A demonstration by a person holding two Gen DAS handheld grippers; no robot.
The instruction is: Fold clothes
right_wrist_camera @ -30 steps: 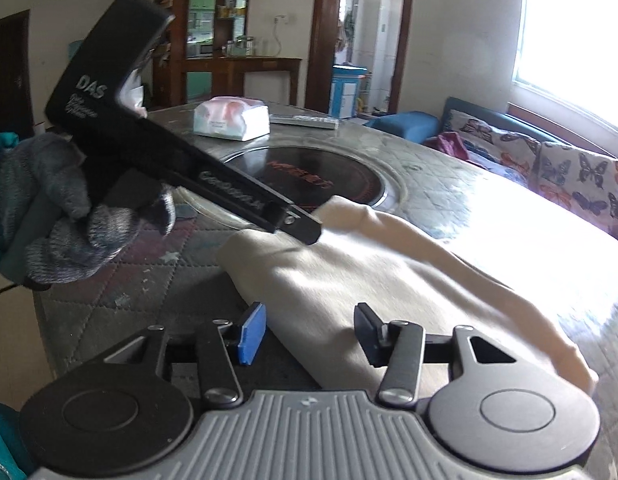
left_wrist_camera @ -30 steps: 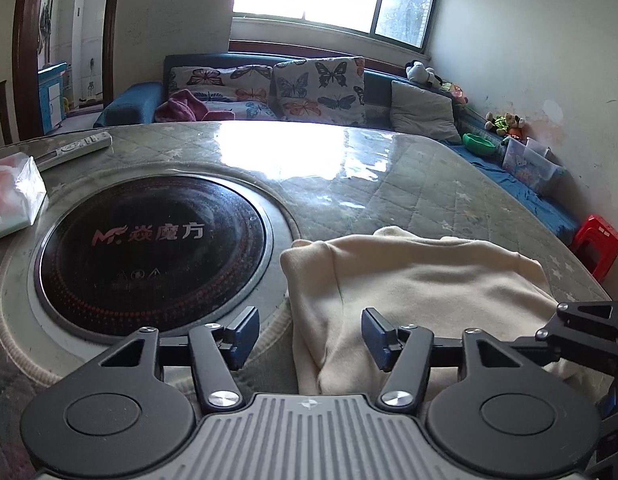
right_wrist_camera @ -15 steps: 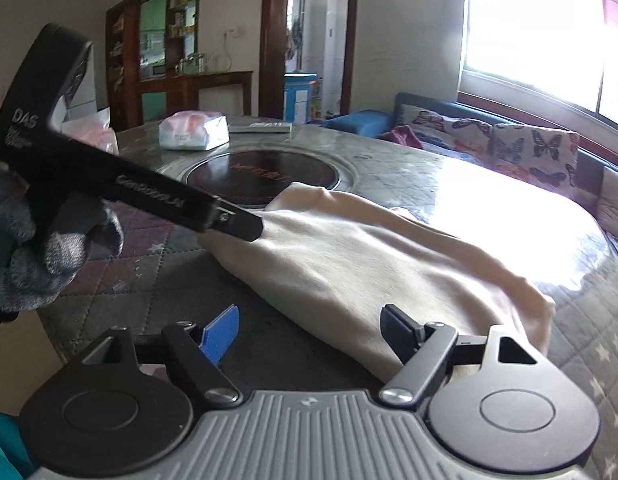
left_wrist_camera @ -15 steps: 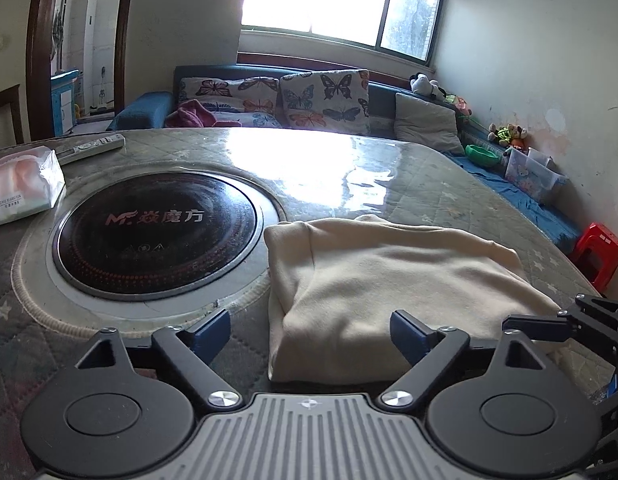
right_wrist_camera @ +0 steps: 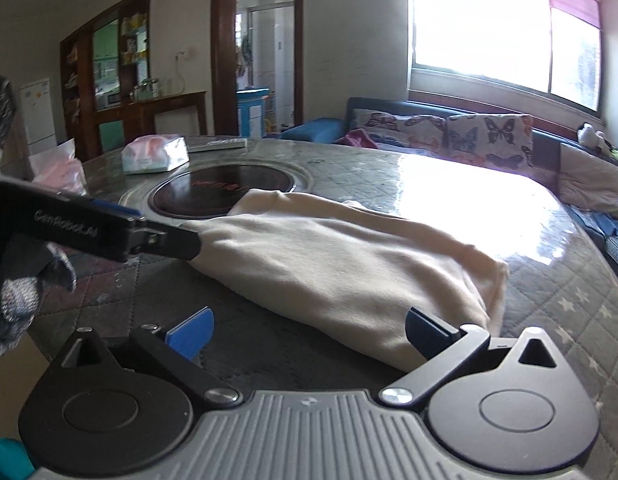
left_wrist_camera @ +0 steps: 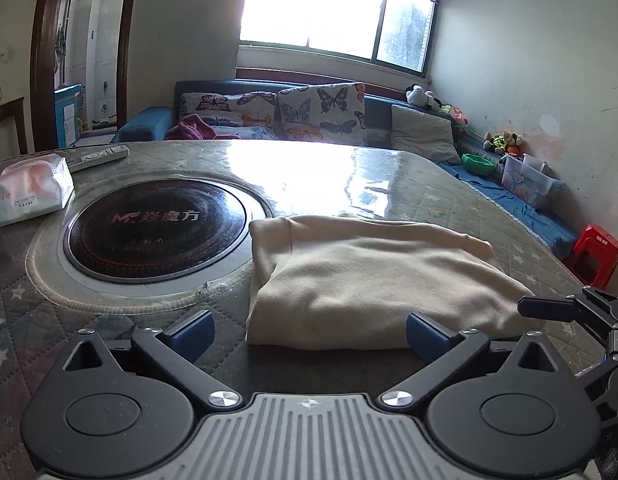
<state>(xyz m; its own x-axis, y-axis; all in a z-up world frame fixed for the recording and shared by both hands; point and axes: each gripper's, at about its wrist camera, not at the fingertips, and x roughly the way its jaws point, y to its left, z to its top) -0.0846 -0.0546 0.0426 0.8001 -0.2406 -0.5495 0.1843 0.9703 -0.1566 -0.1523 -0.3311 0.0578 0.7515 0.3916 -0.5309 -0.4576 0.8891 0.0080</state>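
A cream garment [left_wrist_camera: 373, 276] lies folded in a flat bundle on the quilted round table [left_wrist_camera: 449, 200], right of the table's dark hotplate. It also shows in the right wrist view [right_wrist_camera: 349, 264]. My left gripper [left_wrist_camera: 309, 330] is open and empty, just short of the garment's near edge. My right gripper [right_wrist_camera: 309, 332] is open and empty at the garment's other side. The left gripper's black finger [right_wrist_camera: 165, 238] reaches in from the left of the right wrist view, beside the garment. The right gripper's tip [left_wrist_camera: 549, 306] shows at the right of the left wrist view.
A round black hotplate [left_wrist_camera: 157, 232] is set in the table's middle. A tissue pack [left_wrist_camera: 31, 192] and a remote control [left_wrist_camera: 99, 156] lie at the far left. A sofa with butterfly cushions [left_wrist_camera: 321, 112] stands behind the table. A red stool [left_wrist_camera: 595, 254] stands at the right.
Both grippers have opened wide and drawn back from the garment. The garment now lies flat and free on the table.
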